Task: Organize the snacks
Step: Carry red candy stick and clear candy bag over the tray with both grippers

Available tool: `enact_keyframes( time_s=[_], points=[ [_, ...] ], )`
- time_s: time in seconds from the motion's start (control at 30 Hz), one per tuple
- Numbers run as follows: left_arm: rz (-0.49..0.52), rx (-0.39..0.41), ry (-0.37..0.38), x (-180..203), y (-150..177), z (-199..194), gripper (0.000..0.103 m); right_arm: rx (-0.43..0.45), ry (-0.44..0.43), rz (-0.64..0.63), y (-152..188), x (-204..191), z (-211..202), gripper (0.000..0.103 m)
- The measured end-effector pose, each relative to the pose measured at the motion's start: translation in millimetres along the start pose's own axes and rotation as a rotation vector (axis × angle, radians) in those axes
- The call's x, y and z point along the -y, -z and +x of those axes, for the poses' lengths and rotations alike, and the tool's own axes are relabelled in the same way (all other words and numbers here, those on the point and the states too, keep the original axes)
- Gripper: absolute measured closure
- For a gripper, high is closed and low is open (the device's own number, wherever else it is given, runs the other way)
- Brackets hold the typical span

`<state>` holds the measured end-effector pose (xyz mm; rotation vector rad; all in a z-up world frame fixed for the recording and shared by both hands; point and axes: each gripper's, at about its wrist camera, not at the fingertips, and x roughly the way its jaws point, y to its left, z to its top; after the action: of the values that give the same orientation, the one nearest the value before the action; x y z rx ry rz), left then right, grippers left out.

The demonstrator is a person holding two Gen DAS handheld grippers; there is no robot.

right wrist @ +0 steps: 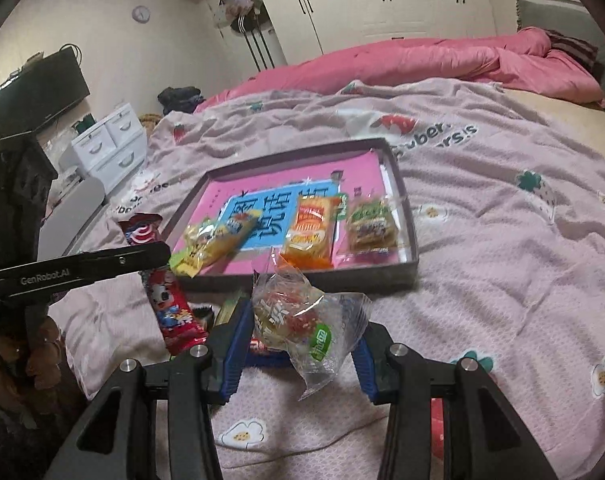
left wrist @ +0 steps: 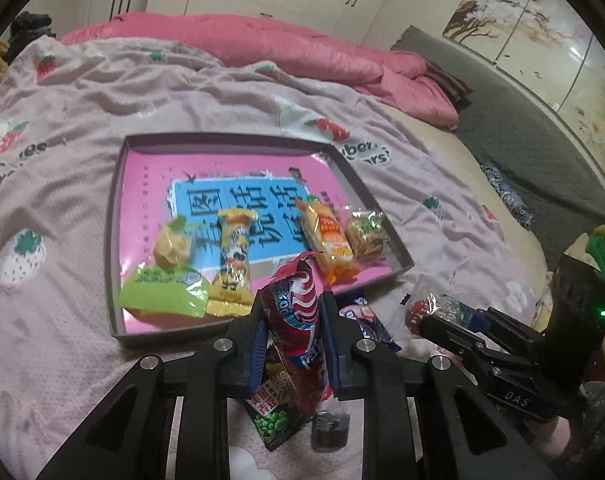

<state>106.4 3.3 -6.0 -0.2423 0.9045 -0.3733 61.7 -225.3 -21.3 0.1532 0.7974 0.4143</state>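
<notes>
A shallow box tray [left wrist: 116,216] with a pink printed bottom lies on the bed; it also shows in the right wrist view [right wrist: 410,220]. It holds several wrapped snacks: a green pack [left wrist: 162,292], a yellow bar [left wrist: 234,256], an orange pack [left wrist: 328,240] and a clear biscuit pack [left wrist: 368,232]. My left gripper [left wrist: 294,332] is shut on a red striped snack bar [left wrist: 298,320], held just in front of the tray. My right gripper [right wrist: 298,332] is shut on a clear candy bag [right wrist: 298,316], near the tray's front wall. Both show in each other's view.
Loose snacks lie under the left gripper: a green pea pack [left wrist: 278,424] and a dark cup [left wrist: 330,432]. A blue pack [left wrist: 366,320] lies beside them. A pink quilt [left wrist: 262,48] is bunched at the bed's far side. White drawers [right wrist: 110,148] stand left of the bed.
</notes>
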Motion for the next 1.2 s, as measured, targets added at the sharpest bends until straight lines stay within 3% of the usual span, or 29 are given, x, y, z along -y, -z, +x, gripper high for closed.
enact_keyframes(
  time_s=[0.57,1.2],
  points=[
    [-0.04,0.102,-0.033,-16,-18,-25,0.078,0.054,0.016,-0.01,-11,4,-2,0.057],
    [-0.103,0.174,-0.05,-25,-40,-22,0.078,0.127,0.051,-0.032,-37,16,4,0.057]
  ],
)
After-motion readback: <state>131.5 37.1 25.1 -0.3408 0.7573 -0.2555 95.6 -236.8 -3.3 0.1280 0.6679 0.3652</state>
